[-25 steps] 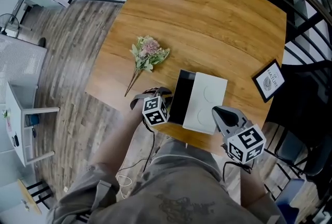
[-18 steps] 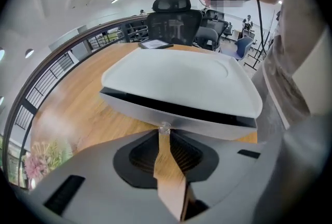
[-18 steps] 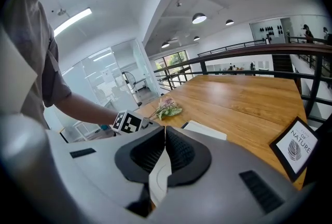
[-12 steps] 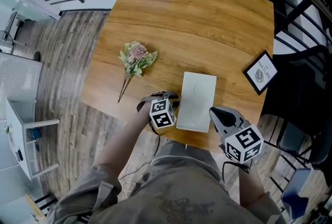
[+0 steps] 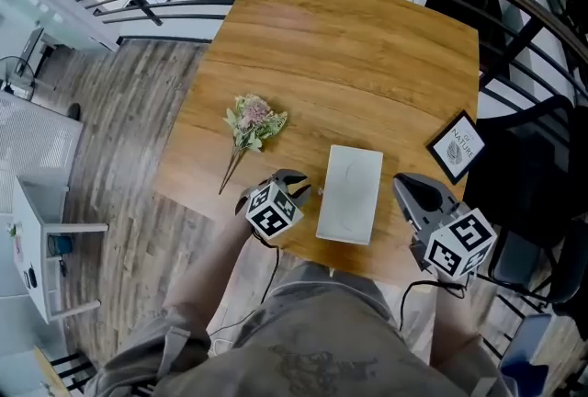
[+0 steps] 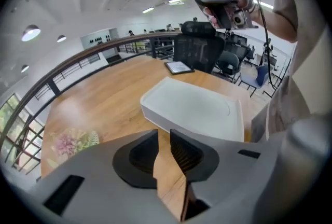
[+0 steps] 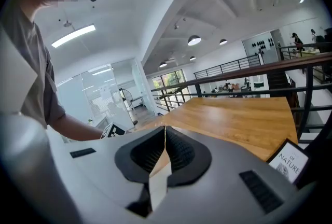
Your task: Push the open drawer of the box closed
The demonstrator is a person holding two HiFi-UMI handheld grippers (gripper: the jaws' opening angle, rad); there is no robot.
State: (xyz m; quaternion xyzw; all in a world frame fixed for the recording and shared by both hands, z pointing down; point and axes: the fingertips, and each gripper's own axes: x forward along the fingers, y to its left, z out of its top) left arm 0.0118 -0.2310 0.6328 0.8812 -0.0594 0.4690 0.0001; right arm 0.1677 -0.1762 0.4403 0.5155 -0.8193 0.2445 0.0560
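Left tongs (image 6: 164, 137), narrowly apart and empty, sit just left of the white box (image 5: 350, 194) at the desk's (image 5: 349, 46) near edge. Right tongs (image 7: 165, 132) are closed, empty. Only the left gripper view shows the box's side wall.

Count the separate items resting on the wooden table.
3: a dried flower bunch toward the left side, a white box at the near edge, a framed card at the right edge. None seems hidden.

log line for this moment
white rectangular box: closed | left gripper: slightly open, empty, beside box | right gripper: shut, empty
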